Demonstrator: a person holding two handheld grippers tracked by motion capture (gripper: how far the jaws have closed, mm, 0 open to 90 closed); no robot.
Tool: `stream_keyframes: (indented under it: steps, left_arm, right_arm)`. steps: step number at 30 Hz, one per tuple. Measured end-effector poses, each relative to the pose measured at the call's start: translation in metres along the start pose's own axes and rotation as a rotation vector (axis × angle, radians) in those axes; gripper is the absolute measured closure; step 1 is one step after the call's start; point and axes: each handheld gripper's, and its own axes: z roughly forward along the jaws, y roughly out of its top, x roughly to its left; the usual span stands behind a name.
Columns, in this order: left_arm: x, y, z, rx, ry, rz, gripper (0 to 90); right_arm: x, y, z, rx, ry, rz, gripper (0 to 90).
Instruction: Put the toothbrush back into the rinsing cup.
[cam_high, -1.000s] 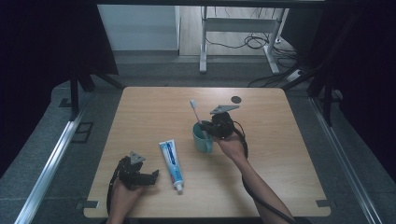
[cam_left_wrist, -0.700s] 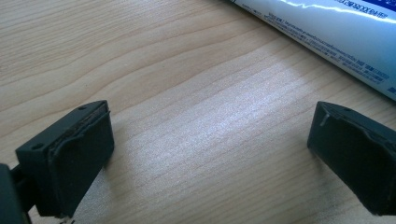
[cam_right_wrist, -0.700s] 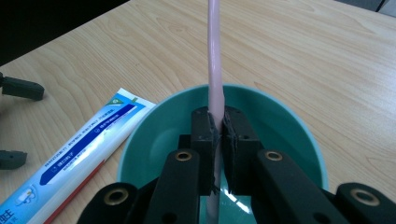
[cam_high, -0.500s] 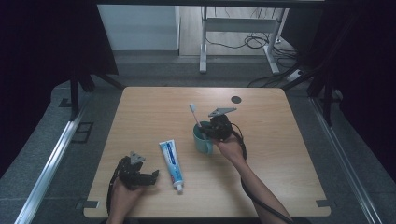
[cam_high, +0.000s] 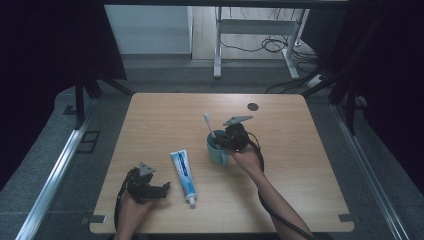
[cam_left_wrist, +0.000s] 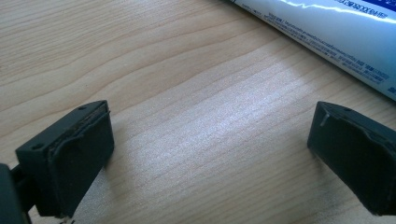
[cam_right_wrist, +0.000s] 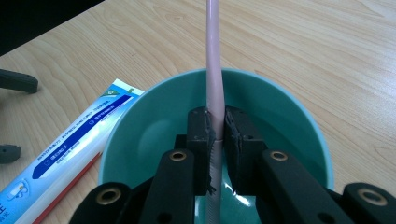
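The pink toothbrush (cam_right_wrist: 214, 70) is clenched by its handle in the right tool (cam_right_wrist: 216, 128), long axis upright, just above the teal cup (cam_right_wrist: 140, 135) standing directly below; the left tool (cam_left_wrist: 210, 154) is held released near the toothpaste tube (cam_left_wrist: 336, 37), resting on the table (cam_high: 310, 165).

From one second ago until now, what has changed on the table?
Almost nothing. The right hand-held gripper holds the pink toothbrush above the green cup as before, with no clear shift. The left hand-held gripper rests open near the toothpaste tube, which lies where it was.
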Motion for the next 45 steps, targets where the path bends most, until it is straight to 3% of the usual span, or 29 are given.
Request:
stream_keyframes:
  steps: [17, 28, 45]
  left_arm:
    - [0.000, 0.000, 0.000, 0.000, 0.000, 0.003, 0.5]
    - [0.000, 0.000, 0.000, 0.000, 0.000, 0.005, 0.5]
    - [0.000, 0.000, 0.000, 0.000, 0.000, 0.005, 0.5]
  right_arm:
    - [0.005, 0.007, -0.011, -0.014, -0.001, -0.025, 72.6]
    - [0.012, 0.015, -0.022, -0.011, 0.000, -0.067, 50.6]
    - [0.013, 0.008, -0.041, -0.001, 0.015, -0.088, 31.6]
